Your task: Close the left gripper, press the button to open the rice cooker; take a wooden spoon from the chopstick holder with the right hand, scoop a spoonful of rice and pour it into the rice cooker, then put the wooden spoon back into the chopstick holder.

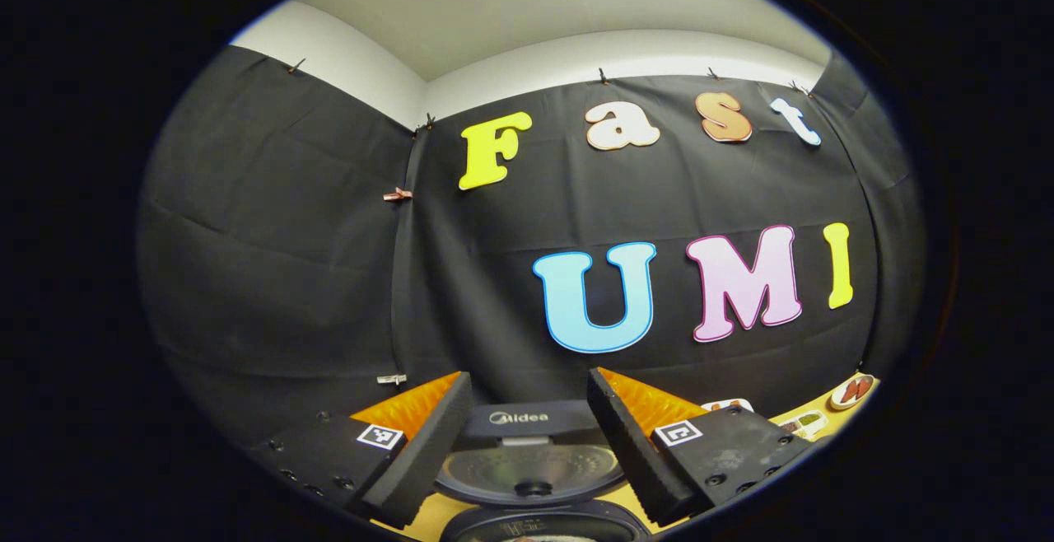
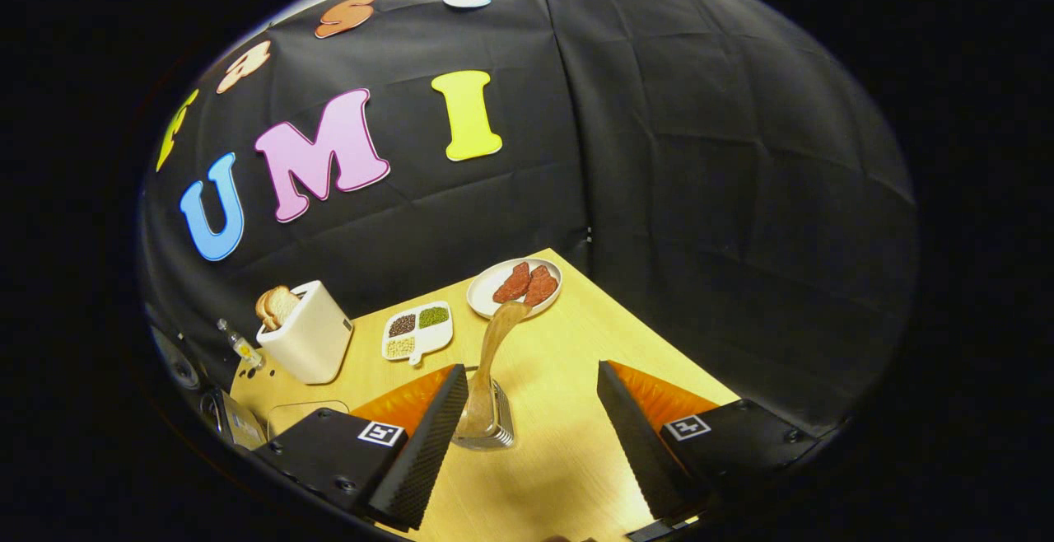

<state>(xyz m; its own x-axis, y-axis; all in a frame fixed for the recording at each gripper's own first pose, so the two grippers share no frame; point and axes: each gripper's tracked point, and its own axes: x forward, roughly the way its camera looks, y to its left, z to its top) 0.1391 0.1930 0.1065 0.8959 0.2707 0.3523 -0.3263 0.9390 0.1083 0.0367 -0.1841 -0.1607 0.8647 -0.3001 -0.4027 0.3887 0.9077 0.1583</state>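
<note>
The rice cooker [image 1: 527,468] stands low in the left gripper view with its lid raised, the round inner lid facing me and the pot's rim just below. My left gripper [image 1: 529,379] is open above it, one finger on each side and nothing between them. In the right gripper view the wooden spoon [image 2: 496,344] stands in the chopstick holder [image 2: 492,431] on the yellow table [image 2: 576,336], leaning up and to the right. My right gripper [image 2: 531,371] is open just before the holder, which sits close to the left finger. Neither finger touches the spoon.
Behind the holder lie a white plate with red slices [image 2: 486,288] and a divided dish of grains [image 2: 417,332]. A white toaster with bread [image 2: 306,340] and a small bottle [image 2: 239,344] stand at the left. The table's right edge runs close to the booth wall.
</note>
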